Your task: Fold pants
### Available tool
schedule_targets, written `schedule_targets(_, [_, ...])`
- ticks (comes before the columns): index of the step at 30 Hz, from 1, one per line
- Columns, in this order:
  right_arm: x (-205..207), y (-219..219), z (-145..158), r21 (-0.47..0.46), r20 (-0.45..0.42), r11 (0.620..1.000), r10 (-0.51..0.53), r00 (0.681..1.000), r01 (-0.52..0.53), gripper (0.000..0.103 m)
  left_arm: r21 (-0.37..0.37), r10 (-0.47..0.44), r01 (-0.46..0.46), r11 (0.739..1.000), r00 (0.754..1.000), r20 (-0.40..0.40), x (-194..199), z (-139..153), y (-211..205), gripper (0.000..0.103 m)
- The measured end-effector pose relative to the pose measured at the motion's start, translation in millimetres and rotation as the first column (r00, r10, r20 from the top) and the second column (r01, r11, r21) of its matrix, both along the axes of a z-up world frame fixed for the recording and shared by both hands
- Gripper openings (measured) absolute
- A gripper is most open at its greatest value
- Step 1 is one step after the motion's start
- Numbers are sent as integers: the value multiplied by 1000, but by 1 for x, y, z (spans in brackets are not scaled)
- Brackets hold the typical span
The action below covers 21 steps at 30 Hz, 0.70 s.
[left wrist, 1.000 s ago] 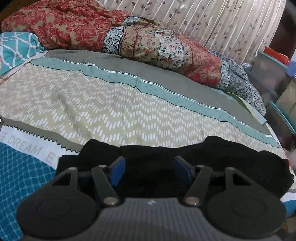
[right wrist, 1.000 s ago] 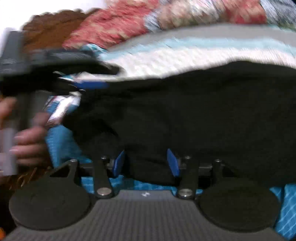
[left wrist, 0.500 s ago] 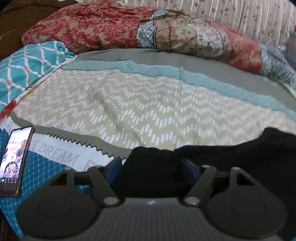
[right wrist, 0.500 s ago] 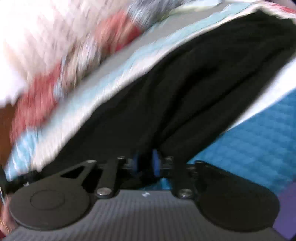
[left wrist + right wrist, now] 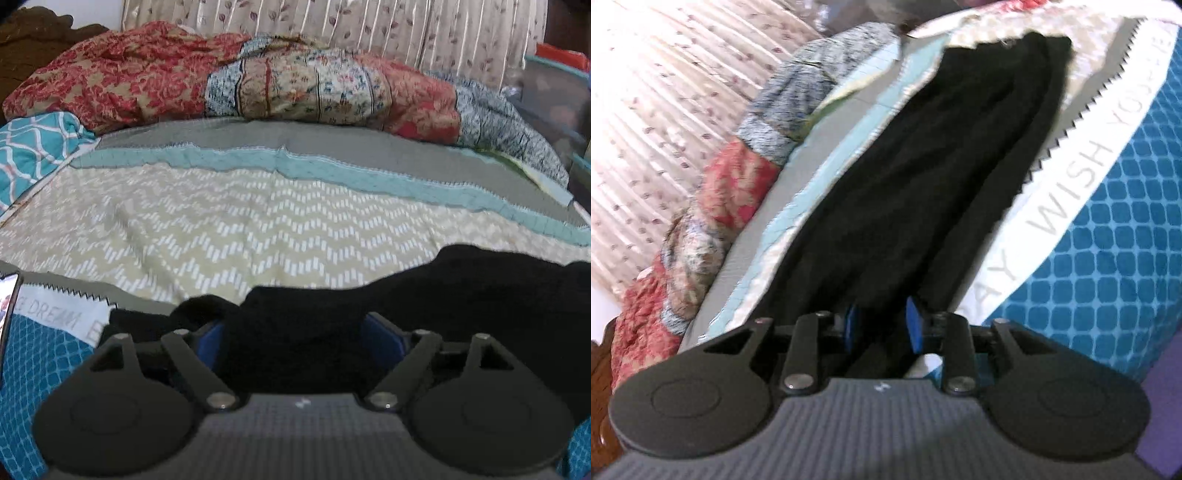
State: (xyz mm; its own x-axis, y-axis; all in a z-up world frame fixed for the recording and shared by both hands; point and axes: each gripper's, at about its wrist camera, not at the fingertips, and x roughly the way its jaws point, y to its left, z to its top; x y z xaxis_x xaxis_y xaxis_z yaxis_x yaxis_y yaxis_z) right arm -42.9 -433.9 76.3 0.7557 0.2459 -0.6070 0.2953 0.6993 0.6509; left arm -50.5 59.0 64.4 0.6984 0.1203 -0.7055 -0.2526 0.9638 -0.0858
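Open bedspread (image 5: 229,229): free beyond the pants (image 5: 461,295)
Far edge: heaped quilt (image 5: 258,81) – blocks
Left edge: probably a phone (image 5: 8,306)

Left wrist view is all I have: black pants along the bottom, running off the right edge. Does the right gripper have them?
Observer: Yes. The right gripper is shut on a bunched fold of the pants.
Operator: How do they lie from there?
Observer: As one long narrow strip running away from the pads across the bed sheet.
Operator: Touching the quilt on that side?
Observer: No. The quilt lies beside the strip, with grey and teal sheet stripes showing between them.
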Motion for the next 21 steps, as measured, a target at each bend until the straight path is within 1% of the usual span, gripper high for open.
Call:
schedule_targets(2, [3, -4, -5, 59, 12, 998, -23, 1000, 22, 30, -2, 12, -12, 1000, 1000, -18, 2, -2, 1, 80])
schedule_targets(3, [4, -5, -4, 81, 20, 996, -31, 999, 29, 21, -2, 20, -20, 1000, 1000, -22, 3, -2, 2, 80])
schedule_targets(4, [7, -8, -2, 84, 27, 996, -29, 999, 26, 7, -4, 28, -28, 1000, 999, -25, 4, 0, 4, 79])
schedule_targets(5, [3, -10, 3, 68, 37, 997, -29, 999, 26, 4, -10, 34, -35, 999, 999, -26, 4, 2, 5, 78])
schedule_targets(6, [2, -10, 10, 44, 53, 999, -31, 998, 29, 3, -18, 40, -41, 999, 999, -26, 4, 4, 7, 77])
schedule_targets(7, [0, -12, 17, 28, 77, 999, -35, 996, 33, 3, -30, 47, -48, 998, 999, -21, 3, 8, 11, 75])
schedule_targets(10, [-14, -25, 37, -9, 146, 998, -60, 987, 62, 3, -70, 74, -74, 995, 997, -3, 0, 19, 21, 74])
schedule_targets(12, [-22, -31, 34, -25, 129, 996, -77, 989, 81, 3, -74, 85, -84, 994, 996, -2, -2, 20, 23, 74])
schedule_targets(13, [-26, -34, 28, -40, 94, 996, -77, 993, 81, 4, -68, 86, -86, 994, 996, -4, -2, 18, 23, 74])
schedule_targets(14, [-20, -32, 20, -58, 61, 996, -67, 996, 71, 5, -52, 79, -80, 995, 997, -14, -1, 14, 20, 75])
schedule_targets(15, [-19, -32, 9, -67, 11, 996, -57, 998, 58, 9, -32, 70, -71, 997, 997, -30, 1, 10, 17, 76])
schedule_targets(16, [-19, -35, -3, -36, -33, 998, -51, 998, 49, 8, -13, 62, -63, 998, 997, -45, 2, 6, 14, 76])
schedule_targets(17, [-23, -40, -8, 10, -17, 998, -59, 998, 60, 11, 21, 52, -51, 998, 997, -60, 4, 2, 10, 76])
schedule_targets(18, [-27, -49, -9, 58, -1, 995, -76, 997, 76, 16, 58, 45, -41, 997, 996, -70, 5, -2, 7, 76])
schedule_targets(19, [-30, -57, -6, 74, 15, 992, -102, 995, 101, 19, 97, 44, -36, 995, 995, -85, 5, -6, 5, 76])
schedule_targets(20, [-34, -67, 0, 52, 50, 987, -152, 987, 150, 27, 122, 49, -37, 992, 993, -103, 6, -10, 4, 76])
schedule_targets(21, [-35, -75, 6, 27, 71, 982, -189, 979, 187, 31, 124, 51, -37, 992, 993, -110, 7, -12, 6, 76])
